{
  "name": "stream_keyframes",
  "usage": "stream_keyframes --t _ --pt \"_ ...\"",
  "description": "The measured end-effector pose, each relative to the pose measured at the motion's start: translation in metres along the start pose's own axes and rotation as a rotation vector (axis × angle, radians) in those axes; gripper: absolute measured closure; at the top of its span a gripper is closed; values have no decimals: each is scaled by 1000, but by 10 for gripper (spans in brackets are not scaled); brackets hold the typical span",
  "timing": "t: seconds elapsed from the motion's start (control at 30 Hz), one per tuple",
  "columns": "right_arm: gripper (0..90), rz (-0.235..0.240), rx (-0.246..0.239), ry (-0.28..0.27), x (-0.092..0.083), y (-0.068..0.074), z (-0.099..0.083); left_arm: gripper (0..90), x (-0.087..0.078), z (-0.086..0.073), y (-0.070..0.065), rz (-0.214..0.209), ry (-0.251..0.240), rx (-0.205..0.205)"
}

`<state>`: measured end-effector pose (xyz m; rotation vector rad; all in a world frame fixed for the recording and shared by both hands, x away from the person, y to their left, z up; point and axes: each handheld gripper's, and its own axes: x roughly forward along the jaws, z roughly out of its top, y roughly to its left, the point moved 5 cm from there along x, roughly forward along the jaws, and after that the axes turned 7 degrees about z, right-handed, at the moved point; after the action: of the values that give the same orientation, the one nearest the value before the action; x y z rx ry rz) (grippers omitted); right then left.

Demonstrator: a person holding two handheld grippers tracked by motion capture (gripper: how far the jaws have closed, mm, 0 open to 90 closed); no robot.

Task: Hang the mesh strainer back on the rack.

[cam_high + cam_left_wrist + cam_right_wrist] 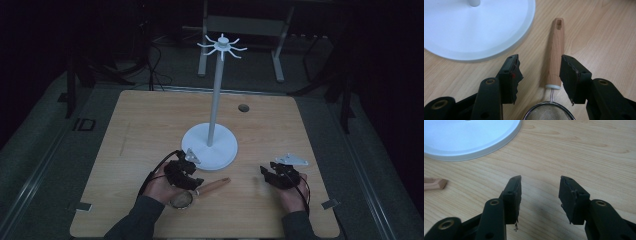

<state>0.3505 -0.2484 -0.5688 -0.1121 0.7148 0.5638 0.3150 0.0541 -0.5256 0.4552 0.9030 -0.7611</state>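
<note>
We're working in a pretty dark room at a light wooden table (150,125), with a tall white hanging stand with hooks up top (216,100) parked mid-table. Lying just in front of its round base is a small wire-mesh strainer with a pale wooden handle (555,57), handle pointing off toward the right.

Our left gripper (539,72) is straddling that handle near the ferrule end, jaws spread. One pad looks right up against the wood, the other is standing clear, so nothing's actually being pinched yet. Our right gripper (540,195) is hovering released over bare table, nothing between the jaws.

We're guessing the strainer's light and rigid, but the mesh bowl dents easily, so we're avoiding it. The smooth, rounded handle could roll or slip, so we're figuring a firm, square grip mid-handle is the way to go.
</note>
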Motion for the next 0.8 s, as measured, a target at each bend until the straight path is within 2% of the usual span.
stream_keyframes --t 0.3,0.4,0.8 --pt "516 0 -4 4 0 -1 -1 508 4 7 -3 -11 65 44" --pt "515 -1 -1 5 0 -1 -1 510 4 9 -4 -11 77 47" --pt "509 -3 -1 13 1 -1 -3 536 12 14 -12 -42 200 117"
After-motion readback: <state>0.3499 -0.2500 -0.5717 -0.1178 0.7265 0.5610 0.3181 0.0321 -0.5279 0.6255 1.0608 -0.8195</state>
